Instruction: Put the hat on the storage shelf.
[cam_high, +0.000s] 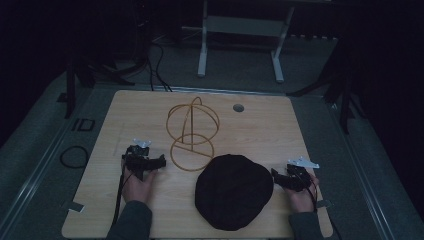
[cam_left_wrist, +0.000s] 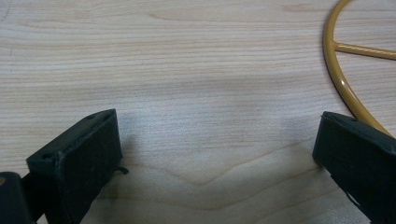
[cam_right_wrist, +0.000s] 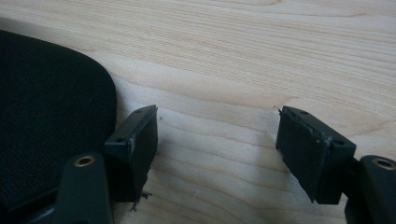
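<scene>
On the pale wooden table (cam_high: 150, 110), a round black fabric cap (cam_high: 233, 191) is laid flat beside a gold wire stand (cam_high: 192, 132) — left tool (cam_high: 145, 162) and right tool (cam_high: 286, 178) are held wide, gripping nothing.

- Right gripper (cam_right_wrist: 217, 140): two black jaws spread wide, bare light wooden tabletop (cam_right_wrist: 261, 56) between them.
- Flat black woven fabric cap (cam_right_wrist: 46, 116) lies just beside one jaw.
</scene>
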